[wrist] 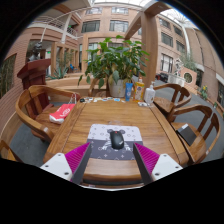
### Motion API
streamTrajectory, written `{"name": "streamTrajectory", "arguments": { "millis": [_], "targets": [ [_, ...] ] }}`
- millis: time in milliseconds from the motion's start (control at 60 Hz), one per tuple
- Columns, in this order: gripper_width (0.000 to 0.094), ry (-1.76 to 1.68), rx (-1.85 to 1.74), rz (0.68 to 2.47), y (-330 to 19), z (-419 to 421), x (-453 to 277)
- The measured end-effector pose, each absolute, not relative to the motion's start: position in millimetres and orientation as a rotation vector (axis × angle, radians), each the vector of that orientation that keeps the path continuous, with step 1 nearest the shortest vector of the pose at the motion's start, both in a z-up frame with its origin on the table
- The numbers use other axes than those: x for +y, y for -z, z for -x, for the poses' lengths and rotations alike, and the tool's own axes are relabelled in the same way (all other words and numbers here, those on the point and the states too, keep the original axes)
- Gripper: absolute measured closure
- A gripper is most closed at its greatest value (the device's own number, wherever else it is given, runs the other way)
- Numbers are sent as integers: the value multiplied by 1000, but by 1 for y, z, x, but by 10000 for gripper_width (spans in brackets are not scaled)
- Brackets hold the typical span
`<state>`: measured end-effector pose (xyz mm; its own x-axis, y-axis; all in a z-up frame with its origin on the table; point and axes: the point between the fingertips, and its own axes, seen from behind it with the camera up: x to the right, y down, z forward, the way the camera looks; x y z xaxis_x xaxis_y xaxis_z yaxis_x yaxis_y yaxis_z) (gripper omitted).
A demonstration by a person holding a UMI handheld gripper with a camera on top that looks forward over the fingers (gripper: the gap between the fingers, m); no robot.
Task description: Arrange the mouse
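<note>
A black mouse [116, 139] lies on a grey patterned mouse mat [114, 133] on the wooden table [70, 128]. My gripper [112, 160] is open, with its pink pads [77, 156] wide apart. The mouse sits just ahead of the fingers, roughly on the line between them, and nothing is held. The fingers hover over the near edge of the table, below the mat.
A potted plant [112, 62] stands at the far end of the table with a white bottle [149, 95] beside it. Wooden chairs [38, 105] flank the table, one holding a red item [62, 113]. Buildings rise beyond.
</note>
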<state>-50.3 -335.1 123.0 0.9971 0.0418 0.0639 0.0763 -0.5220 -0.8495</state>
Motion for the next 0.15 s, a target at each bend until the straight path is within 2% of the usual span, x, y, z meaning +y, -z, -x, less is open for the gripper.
{"name": "streamTrajectory", "arguments": {
  "millis": [150],
  "targets": [
    [84,42,-97,2099,-133,54,-348]
  ]
}}
